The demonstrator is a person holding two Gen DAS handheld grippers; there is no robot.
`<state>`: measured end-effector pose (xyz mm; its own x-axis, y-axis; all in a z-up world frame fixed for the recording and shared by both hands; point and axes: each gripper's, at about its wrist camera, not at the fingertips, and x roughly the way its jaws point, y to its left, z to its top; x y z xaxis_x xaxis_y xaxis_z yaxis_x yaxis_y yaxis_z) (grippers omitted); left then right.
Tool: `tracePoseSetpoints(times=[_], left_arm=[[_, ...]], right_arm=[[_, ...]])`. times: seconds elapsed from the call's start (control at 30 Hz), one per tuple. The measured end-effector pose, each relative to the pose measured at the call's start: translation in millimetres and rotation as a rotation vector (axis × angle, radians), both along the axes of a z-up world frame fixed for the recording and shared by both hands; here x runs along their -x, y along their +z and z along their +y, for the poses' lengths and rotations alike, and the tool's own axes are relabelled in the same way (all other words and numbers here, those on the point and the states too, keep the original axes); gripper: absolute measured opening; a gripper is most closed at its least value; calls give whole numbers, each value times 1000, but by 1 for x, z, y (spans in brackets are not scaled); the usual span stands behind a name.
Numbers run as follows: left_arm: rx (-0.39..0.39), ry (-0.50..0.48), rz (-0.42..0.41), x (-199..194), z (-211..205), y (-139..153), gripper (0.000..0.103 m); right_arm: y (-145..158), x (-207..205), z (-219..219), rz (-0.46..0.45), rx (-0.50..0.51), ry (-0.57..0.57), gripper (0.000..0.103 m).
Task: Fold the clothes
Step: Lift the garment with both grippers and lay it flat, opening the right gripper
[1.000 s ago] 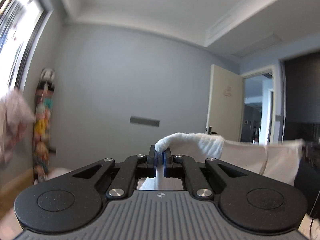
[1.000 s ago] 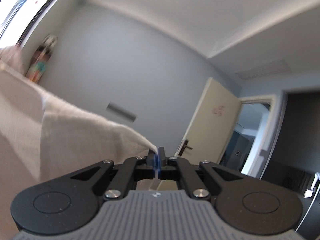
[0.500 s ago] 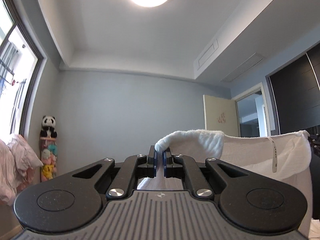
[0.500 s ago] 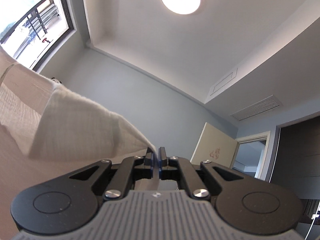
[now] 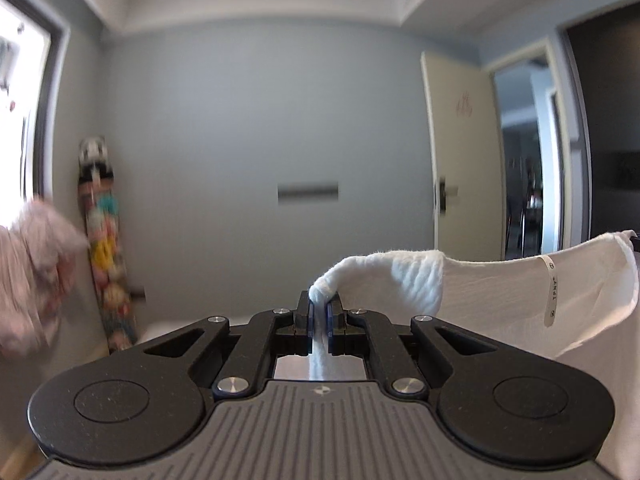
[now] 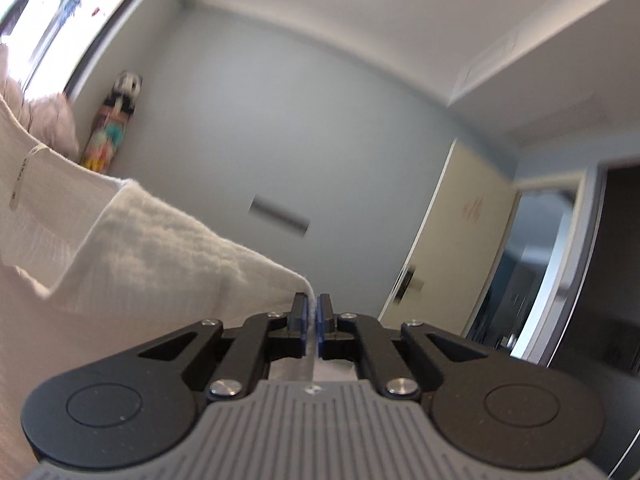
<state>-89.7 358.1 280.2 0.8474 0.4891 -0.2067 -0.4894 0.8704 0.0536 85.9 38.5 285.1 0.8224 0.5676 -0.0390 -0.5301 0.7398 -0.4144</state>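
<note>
A white ribbed garment [image 5: 500,296] hangs stretched in the air between my two grippers. My left gripper [image 5: 319,307] is shut on one bunched corner of it, and the cloth runs off to the right with a hanging label [image 5: 551,288] showing. In the right wrist view the same white garment [image 6: 132,248] spreads to the left, and my right gripper [image 6: 313,307] is shut on its other corner, the fabric pinched between the blue pads. Below the grippers nothing of the garment or any surface is visible.
A grey wall [image 5: 260,140] with a dark slot faces both cameras. A tall stack of soft toys [image 5: 105,240] leans at the left by a window [image 6: 60,20]. Pink bedding [image 5: 32,272] bulges at the far left. A cream door [image 5: 460,152] stands open at the right.
Both views swung up to the ceiling lamp half a second ago and have dropped back down toward the wall. The garment stays pinched in both grippers throughout.
</note>
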Motion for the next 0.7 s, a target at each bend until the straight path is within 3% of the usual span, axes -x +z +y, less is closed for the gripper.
tracePoseSetpoints(times=[0.37, 0.47, 0.63, 0.7], left_arm=[[92, 95, 301, -140, 118, -154, 7], [82, 117, 366, -179, 142, -189, 7], [95, 139, 477, -244, 177, -255, 7], [117, 118, 512, -262, 188, -283, 7]], right_arm=[[-143, -157, 135, 254, 225, -44, 4], [-181, -201, 174, 324, 264, -62, 4], [-249, -265, 221, 359, 303, -151, 3], [-272, -296, 232, 425, 299, -178, 3]])
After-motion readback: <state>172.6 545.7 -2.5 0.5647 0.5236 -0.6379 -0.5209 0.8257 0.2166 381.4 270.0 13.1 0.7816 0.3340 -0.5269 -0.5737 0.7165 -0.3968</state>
